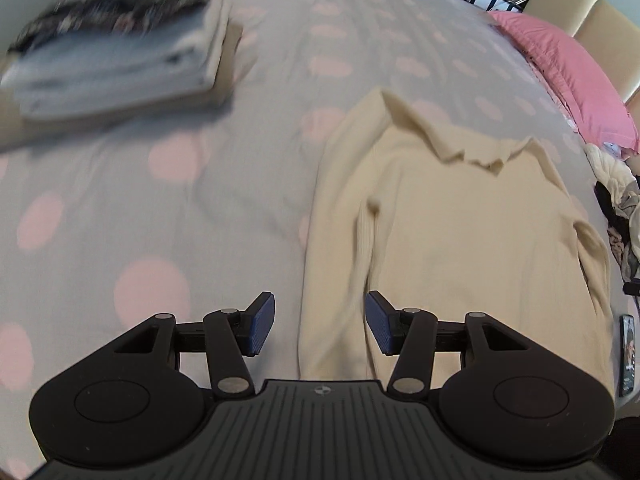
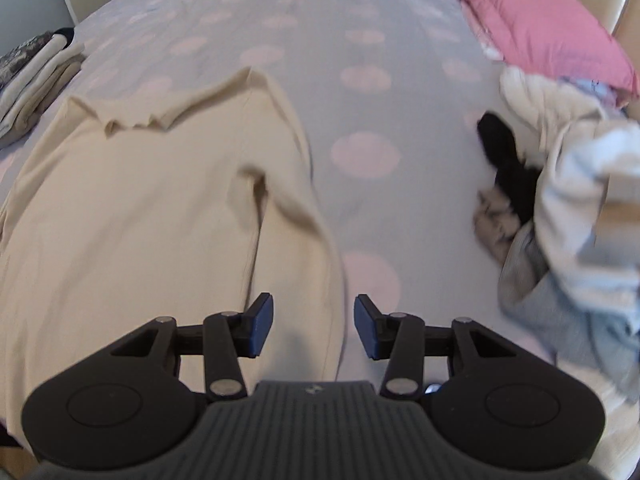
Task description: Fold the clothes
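Note:
A cream sweater (image 1: 460, 220) lies spread flat on the bed, collar at the far end, both sleeves folded in along the body. It also shows in the right wrist view (image 2: 140, 220). My left gripper (image 1: 320, 326) is open and empty, above the sweater's left edge near the hem. My right gripper (image 2: 314, 326) is open and empty, above the sweater's right sleeve edge near the hem.
The bed has a grey sheet with pink dots (image 1: 180, 200). A stack of folded clothes (image 1: 120, 44) sits at the far left, also shown in the right wrist view (image 2: 32, 76). A pile of unfolded clothes (image 2: 568, 208) lies to the right. A pink pillow (image 2: 532, 20) lies at the far right.

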### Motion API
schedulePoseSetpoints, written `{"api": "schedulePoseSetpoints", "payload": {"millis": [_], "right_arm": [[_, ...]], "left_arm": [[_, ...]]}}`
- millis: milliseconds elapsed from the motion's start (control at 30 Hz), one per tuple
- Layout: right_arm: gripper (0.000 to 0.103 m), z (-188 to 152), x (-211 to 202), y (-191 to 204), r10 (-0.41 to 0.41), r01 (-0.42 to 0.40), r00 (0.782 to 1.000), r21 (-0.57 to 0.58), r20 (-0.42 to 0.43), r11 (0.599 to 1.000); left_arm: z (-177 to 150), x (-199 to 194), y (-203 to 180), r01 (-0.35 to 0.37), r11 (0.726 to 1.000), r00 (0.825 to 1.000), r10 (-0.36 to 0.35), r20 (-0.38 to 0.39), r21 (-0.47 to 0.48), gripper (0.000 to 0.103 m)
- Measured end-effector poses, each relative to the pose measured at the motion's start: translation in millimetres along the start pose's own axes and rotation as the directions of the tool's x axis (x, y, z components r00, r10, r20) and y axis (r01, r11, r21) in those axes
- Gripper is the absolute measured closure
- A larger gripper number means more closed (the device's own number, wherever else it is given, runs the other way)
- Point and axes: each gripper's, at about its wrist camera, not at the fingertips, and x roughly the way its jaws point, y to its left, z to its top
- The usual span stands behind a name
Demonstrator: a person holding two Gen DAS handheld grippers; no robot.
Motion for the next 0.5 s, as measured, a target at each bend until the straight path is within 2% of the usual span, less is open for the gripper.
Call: {"api": "schedulePoseSetpoints", "payload": {"millis": [133,200,267,400,500], "right_arm": [[0.053,-19,6,1,-0.004,0.005,0.999,0.019,-0.037,1.000],[0.045,-27,10,2,-0.009,0.011,0.998,0.032,-0.058,0.999],[0.043,-37,16,0,-0.019,0.024,0.996,0.054,-0.089,0.998],[0.043,-50,20,-7,0.003,0.012,0.992,0.118,-0.130,0.993],[0.046,-58,24,-13,0.035,-0.005,0.987,0.183,-0.159,0.983]], "left_arm": [[-25,6,-1,0.019,1.000,0.999,-0.020,-0.047,-0.012,0.055],[-36,10,-2,0.011,1.000,0.997,-0.012,-0.072,-0.013,0.055],[-45,14,-3,0.002,1.000,0.996,-0.004,-0.092,-0.015,0.055],[-57,22,-3,-0.018,1.000,0.992,0.016,-0.122,-0.018,0.052],[-60,28,-4,-0.004,1.000,0.990,0.001,-0.139,-0.015,0.052]]}}
